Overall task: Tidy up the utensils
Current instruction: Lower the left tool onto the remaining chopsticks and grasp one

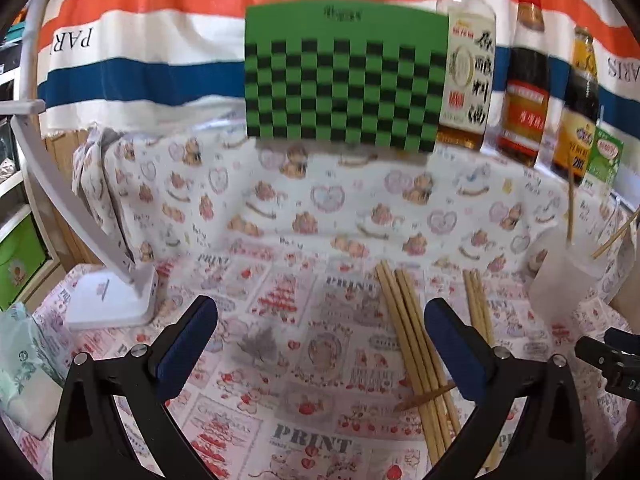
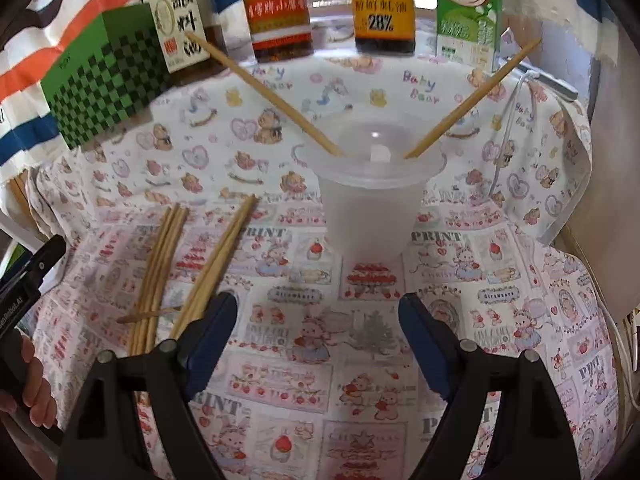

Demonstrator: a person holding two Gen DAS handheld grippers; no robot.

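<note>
Jaws of the left gripper (image 1: pixel 320 334) stand wide apart with nothing between the pads, hanging over the printed cloth (image 1: pixel 320 360) that covers the desk. Just inside its right pad lies a bundle of chopsticks (image 1: pixel 416 352), running away from the camera, with one short stick (image 1: pixel 426 396) lying crosswise on it. A second, smaller bundle (image 1: pixel 478 308) lies just beyond that pad, partly hidden by it; how many sticks it holds is hard to tell.

Jaws of the right gripper (image 2: pixel 318 334) are likewise spread and empty, over bare cloth. No earlier picture shows them. Ahead of them stands a frosted cup (image 2: pixel 370 208), upright, holding two chopsticks (image 2: pixel 264 92) that lean out to opposite sides against its rim. The lower ends are blurred by the cup wall. To the left of the right gripper both loose bundles appear again, the nearer one (image 2: pixel 218 264) passing behind the left pad, its near end hidden.

At the far edge of the desk stand three sauce bottles (image 2: pixel 276 12), their tops cut off in the right wrist view, a green carton (image 2: pixel 466 12) beside them and a green checkered box (image 1: pixel 346 76) to their left. A white lamp base (image 1: pixel 114 300) sits at the left, its arm running out of view. At the left edge of the right wrist view a hand (image 2: pixel 34 384) grips the other tool, mostly cut off.
</note>
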